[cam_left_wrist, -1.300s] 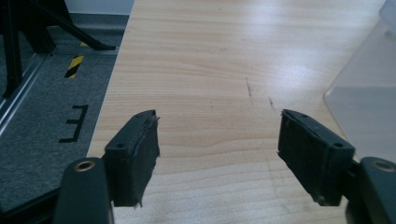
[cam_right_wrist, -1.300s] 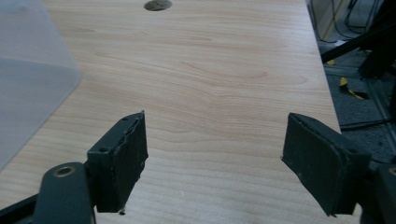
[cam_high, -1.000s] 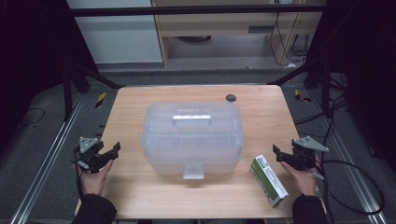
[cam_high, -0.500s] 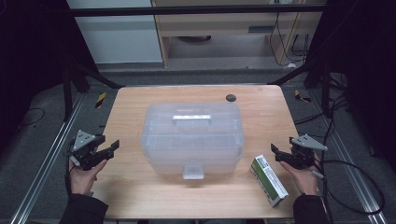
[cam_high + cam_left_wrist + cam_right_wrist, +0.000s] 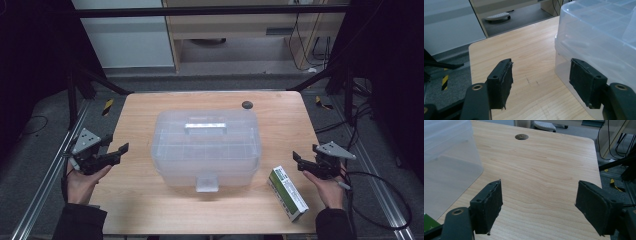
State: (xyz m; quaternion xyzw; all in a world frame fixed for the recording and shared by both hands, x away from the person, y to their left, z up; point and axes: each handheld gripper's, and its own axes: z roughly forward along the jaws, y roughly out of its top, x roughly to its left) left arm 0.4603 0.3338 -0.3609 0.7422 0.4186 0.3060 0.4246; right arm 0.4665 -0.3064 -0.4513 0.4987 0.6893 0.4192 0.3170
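A clear plastic storage box (image 5: 207, 145) with a lid, a top handle and a front latch (image 5: 206, 182) stands in the middle of the wooden table (image 5: 150, 200). A green and white carton (image 5: 287, 194) lies flat at the front right. My left gripper (image 5: 120, 152) hovers off the table's left edge, pointing at the box. Its jaws have just been opening wider and hold nothing. In the left gripper view (image 5: 541, 82) the box wall (image 5: 604, 37) sits just past the right jaw. My right gripper (image 5: 298, 162) is open and empty beside the carton, aimed over bare wood (image 5: 544, 205).
A round cable hole (image 5: 247, 104) is in the table behind the box, also seen ahead in the right gripper view (image 5: 521, 136). Black frame struts (image 5: 95, 82) flank the table. Cables trail on the floor at the right (image 5: 380, 200).
My left gripper has lifted and drifted slightly outward from the table's left edge. The right gripper, the box and the carton have stayed put.
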